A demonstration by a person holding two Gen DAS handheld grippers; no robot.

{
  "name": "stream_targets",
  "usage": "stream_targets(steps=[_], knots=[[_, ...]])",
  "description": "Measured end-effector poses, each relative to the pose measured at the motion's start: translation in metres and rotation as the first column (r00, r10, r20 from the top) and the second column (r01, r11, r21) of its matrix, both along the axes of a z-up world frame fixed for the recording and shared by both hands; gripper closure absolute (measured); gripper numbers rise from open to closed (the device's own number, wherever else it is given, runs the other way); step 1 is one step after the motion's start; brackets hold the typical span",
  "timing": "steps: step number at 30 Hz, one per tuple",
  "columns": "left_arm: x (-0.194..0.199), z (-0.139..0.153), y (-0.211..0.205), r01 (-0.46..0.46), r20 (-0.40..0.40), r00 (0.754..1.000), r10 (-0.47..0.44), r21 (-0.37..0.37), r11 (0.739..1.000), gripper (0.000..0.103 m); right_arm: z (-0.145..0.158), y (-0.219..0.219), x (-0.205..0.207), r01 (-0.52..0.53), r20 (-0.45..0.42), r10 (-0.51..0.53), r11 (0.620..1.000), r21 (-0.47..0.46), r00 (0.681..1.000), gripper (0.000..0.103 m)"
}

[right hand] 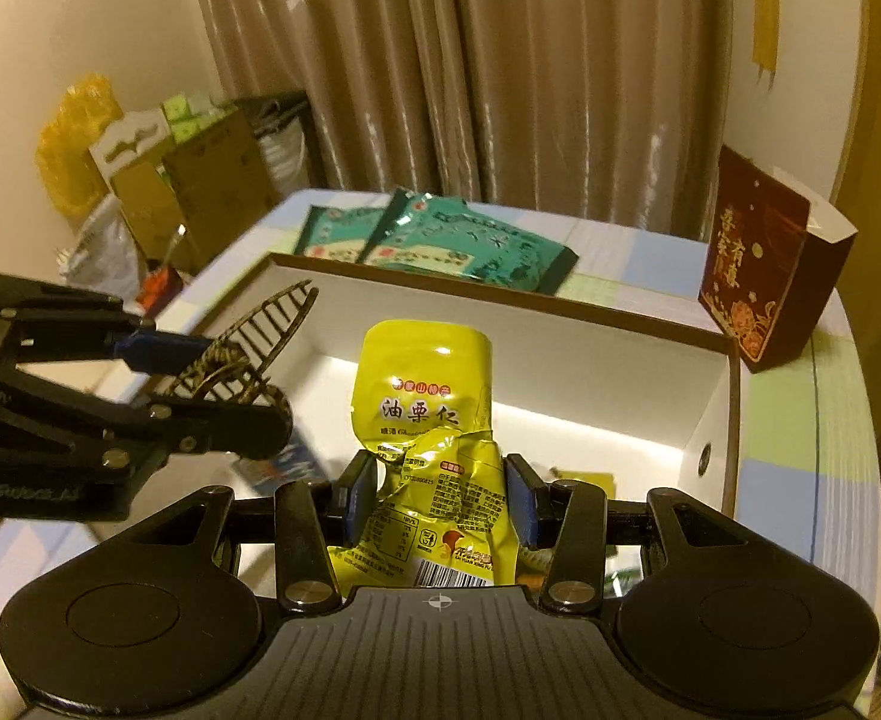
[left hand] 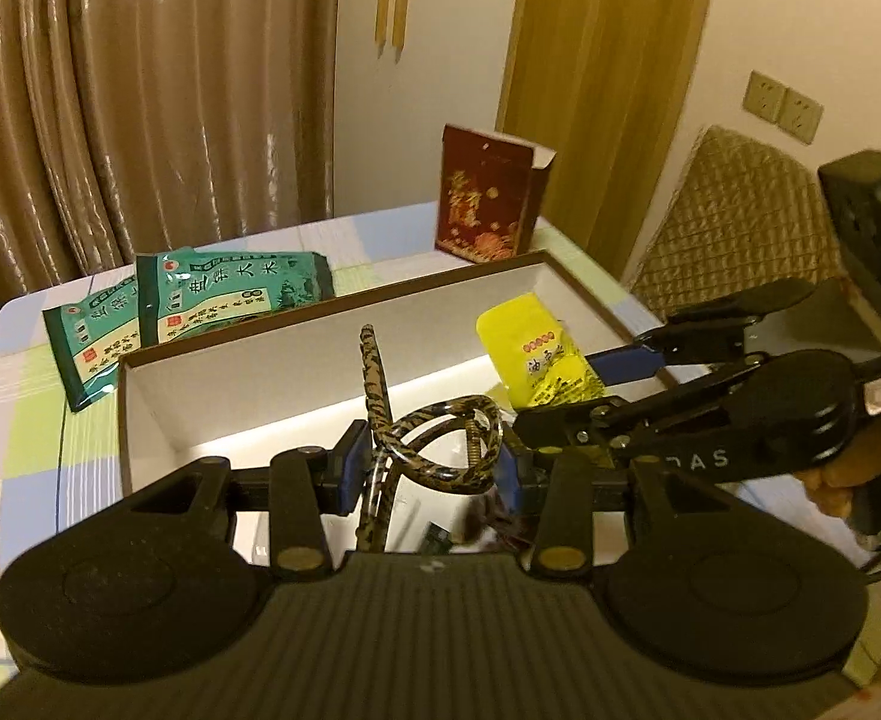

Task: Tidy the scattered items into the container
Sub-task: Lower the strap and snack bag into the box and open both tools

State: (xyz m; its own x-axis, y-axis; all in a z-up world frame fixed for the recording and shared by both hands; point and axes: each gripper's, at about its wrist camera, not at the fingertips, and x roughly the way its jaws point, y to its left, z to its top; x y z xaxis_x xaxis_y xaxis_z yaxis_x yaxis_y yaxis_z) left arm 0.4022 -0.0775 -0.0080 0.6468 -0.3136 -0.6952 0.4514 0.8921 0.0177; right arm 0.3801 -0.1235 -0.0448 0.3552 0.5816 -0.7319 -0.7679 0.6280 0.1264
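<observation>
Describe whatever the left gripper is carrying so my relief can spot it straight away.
Start at the big white box with the brown rim on the checked table. Above its near end, the left gripper is shut on a hair claw. It is the only tiger-striped thing there, brown and black with curved teeth, unlike the plain yellow snack pouch in the right gripper beside it.

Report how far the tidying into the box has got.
Done: little shows; small items lie on the box floor, partly hidden. In hand: left hand-held gripper grips a tortoiseshell hair claw, right hand-held gripper a yellow snack packet, both over the box. Left: two green packets and red carton outside.
</observation>
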Motion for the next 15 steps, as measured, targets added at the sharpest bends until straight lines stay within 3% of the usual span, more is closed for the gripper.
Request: stream_targets(steps=[7,15], knots=[[0.056,-0.028,0.004,-0.056,-0.077,0.995,0.056,0.003,0.998,0.066,-0.029,0.023,0.032,-0.01,-0.011,0.009,0.995,-0.095,1.0,0.06],[0.095,-0.058,-0.001,-0.086,-0.151,0.984,0.095,0.068,0.994,0.066,-0.051,0.039,0.051,-0.029,-0.032,0.024,0.988,-0.155,0.999,0.06]])
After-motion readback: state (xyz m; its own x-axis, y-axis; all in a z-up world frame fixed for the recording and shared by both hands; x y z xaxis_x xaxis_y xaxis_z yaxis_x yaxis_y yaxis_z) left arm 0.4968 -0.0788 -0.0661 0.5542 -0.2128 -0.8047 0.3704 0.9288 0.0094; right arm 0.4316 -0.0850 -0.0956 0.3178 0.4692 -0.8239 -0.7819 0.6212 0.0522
